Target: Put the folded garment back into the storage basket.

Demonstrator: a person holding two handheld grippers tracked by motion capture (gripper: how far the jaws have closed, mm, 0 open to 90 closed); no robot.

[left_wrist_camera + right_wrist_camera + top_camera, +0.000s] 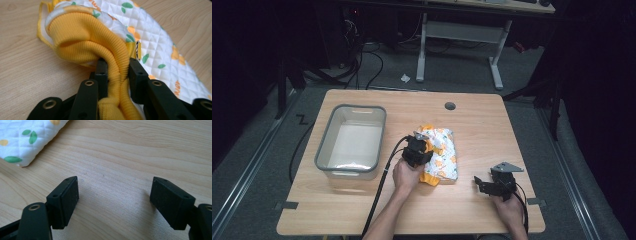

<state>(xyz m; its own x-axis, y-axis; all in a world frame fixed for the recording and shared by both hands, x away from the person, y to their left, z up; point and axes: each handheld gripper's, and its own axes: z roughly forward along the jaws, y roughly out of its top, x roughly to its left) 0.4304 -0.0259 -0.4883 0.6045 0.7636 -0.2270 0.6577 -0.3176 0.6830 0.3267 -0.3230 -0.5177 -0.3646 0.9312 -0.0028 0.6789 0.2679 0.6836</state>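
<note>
Two grippers at work: the left gripper pinches the garment's yellow cuff at table centre; the right gripper, gaping empty (at 4 o'clock), should steady the hem before lifting toward the bin.

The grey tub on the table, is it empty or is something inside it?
Empty. From the high view the grey tub shows its bare pale bottom, and the yellow and white garment lies on the table beside it, held by the left gripper.
</note>
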